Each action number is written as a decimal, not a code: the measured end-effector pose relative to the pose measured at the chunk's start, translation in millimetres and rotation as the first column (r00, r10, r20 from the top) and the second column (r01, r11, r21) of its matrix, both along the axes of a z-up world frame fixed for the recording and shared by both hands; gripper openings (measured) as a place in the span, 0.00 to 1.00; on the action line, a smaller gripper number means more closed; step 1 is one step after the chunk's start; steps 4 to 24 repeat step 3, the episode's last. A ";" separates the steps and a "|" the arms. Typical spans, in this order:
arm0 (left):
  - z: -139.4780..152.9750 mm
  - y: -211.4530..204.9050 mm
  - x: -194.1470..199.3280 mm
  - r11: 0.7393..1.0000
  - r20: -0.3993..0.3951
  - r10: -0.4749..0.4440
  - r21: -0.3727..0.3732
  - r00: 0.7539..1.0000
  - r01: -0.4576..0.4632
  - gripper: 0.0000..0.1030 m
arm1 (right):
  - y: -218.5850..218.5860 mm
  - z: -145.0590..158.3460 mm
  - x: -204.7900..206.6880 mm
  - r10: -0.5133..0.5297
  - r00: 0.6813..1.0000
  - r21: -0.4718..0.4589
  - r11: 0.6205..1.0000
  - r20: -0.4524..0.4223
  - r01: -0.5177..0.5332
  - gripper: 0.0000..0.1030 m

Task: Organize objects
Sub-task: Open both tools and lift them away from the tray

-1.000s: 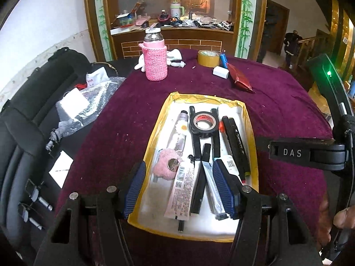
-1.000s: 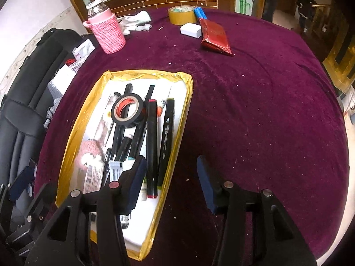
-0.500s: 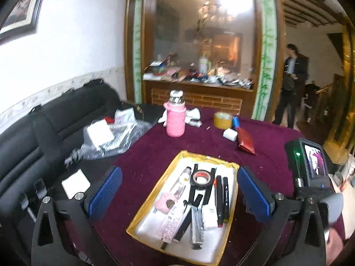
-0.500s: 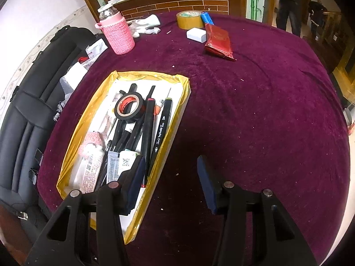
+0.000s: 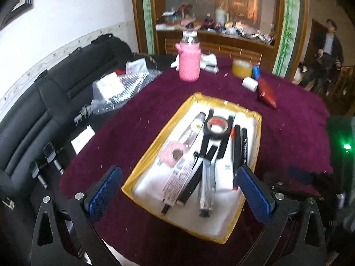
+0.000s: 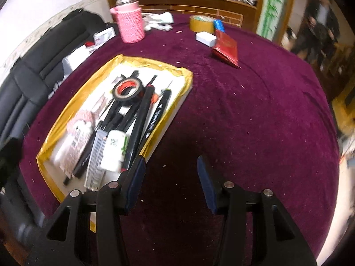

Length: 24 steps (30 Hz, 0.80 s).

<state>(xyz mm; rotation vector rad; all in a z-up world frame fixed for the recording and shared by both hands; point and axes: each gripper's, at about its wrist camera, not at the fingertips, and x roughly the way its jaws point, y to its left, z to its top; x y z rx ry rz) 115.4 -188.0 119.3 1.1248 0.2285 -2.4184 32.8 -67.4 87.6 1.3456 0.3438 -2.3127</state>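
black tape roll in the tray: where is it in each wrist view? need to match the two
Left wrist: black tape roll sits right of centre, at the far end of the yellow tray, lying on the pens.
Right wrist: black tape roll is upper left of centre, again at the tray's far end.
Shared landmark: the pink bottle stands beyond the tray in both.

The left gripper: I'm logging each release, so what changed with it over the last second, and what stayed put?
The left gripper opened wide and backed away from the tray, holding nothing. The right gripper stayed open beside the tray. The black tape roll and markers lie unchanged.
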 end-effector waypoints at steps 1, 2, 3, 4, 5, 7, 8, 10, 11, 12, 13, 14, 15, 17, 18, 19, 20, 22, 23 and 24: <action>-3.8 2.0 -1.0 1.000 0.017 0.011 -0.007 1.000 -0.011 0.99 | -2.2 -0.4 2.7 0.016 1.000 0.008 1.000 -0.010 -0.016 0.46; -6.3 3.5 -1.5 1.000 0.027 0.021 -0.016 0.999 -0.020 0.99 | -4.5 -0.9 6.0 0.035 0.999 0.018 0.999 -0.023 -0.034 0.46; -7.6 4.1 -2.7 1.000 0.034 0.023 -0.021 0.999 -0.022 0.99 | -5.4 -1.2 7.8 0.043 0.999 0.023 0.999 -0.028 -0.042 0.46; -7.6 4.1 -2.7 1.000 0.034 0.023 -0.021 0.999 -0.022 0.99 | -5.4 -1.2 7.8 0.043 0.999 0.023 0.999 -0.028 -0.042 0.46; -7.6 4.1 -2.7 1.000 0.034 0.023 -0.021 0.999 -0.022 0.99 | -5.4 -1.2 7.8 0.043 0.999 0.023 0.999 -0.028 -0.042 0.46; -7.6 4.1 -2.7 1.000 0.034 0.023 -0.021 0.999 -0.022 0.99 | -5.4 -1.2 7.8 0.043 0.999 0.023 0.999 -0.028 -0.042 0.46; -7.6 4.1 -2.7 1.000 0.034 0.023 -0.021 0.999 -0.022 0.99 | -5.4 -1.2 7.8 0.043 0.999 0.023 0.999 -0.028 -0.042 0.46; -7.6 4.1 -2.7 1.000 0.034 0.023 -0.021 0.999 -0.022 0.99 | -5.4 -1.2 7.8 0.043 0.999 0.023 0.999 -0.028 -0.042 0.46; -7.6 4.1 -2.7 1.000 0.034 0.023 -0.021 0.999 -0.022 0.99 | -5.4 -1.2 7.8 0.043 0.999 0.023 0.999 -0.028 -0.042 0.46; -7.6 4.1 -2.7 1.000 0.034 0.023 -0.021 0.999 -0.022 0.99 | -5.4 -1.2 7.8 0.043 0.999 0.023 0.999 -0.028 -0.042 0.46; -7.6 4.1 -2.7 1.000 0.034 0.023 -0.021 0.999 -0.022 0.99 | -5.4 -1.2 7.8 0.043 0.999 0.023 0.999 -0.028 -0.042 0.46; -7.6 4.1 -2.7 1.000 0.034 0.023 -0.021 0.999 -0.022 0.99 | -5.4 -1.2 7.8 0.043 0.999 0.023 0.999 -0.028 -0.042 0.46; -7.6 4.1 -2.7 1.000 0.034 0.023 -0.021 0.999 -0.022 0.99 | -5.4 -1.2 7.8 0.043 0.999 0.023 0.999 -0.028 -0.042 0.46; -7.6 4.1 -2.7 1.000 0.034 0.023 -0.021 0.999 -0.022 0.99 | -5.4 -1.2 7.8 0.043 0.999 0.023 0.999 -0.028 -0.042 0.46; -7.6 4.1 -2.7 1.000 0.034 0.023 -0.021 0.999 -0.022 0.99 | -5.4 -1.2 7.8 0.043 0.999 0.023 0.999 -0.028 -0.042 0.46; -7.6 4.1 -2.7 1.000 0.034 0.023 -0.021 0.999 -0.022 0.99 | -5.4 -1.2 7.8 0.043 0.999 0.023 0.999 -0.028 -0.042 0.46; -7.6 4.1 -2.7 1.000 0.034 0.023 -0.021 0.999 -0.022 0.99 | -5.4 -1.2 7.8 0.043 0.999 0.023 0.999 -0.028 -0.042 0.46; -7.6 4.1 -2.7 1.000 0.034 0.023 -0.021 0.999 -0.022 0.99 | -5.4 -1.2 7.8 0.043 0.999 0.023 0.999 -0.028 -0.042 0.46; -7.6 4.1 -2.7 1.000 0.034 0.023 -0.021 0.999 -0.022 0.99 | -5.4 -1.2 7.8 0.043 0.999 0.023 0.999 -0.028 -0.042 0.46; -7.6 4.1 -2.7 1.000 0.034 0.023 -0.021 0.999 -0.022 0.99 | -5.4 -1.2 7.8 0.043 0.999 0.023 0.999 -0.028 -0.042 0.46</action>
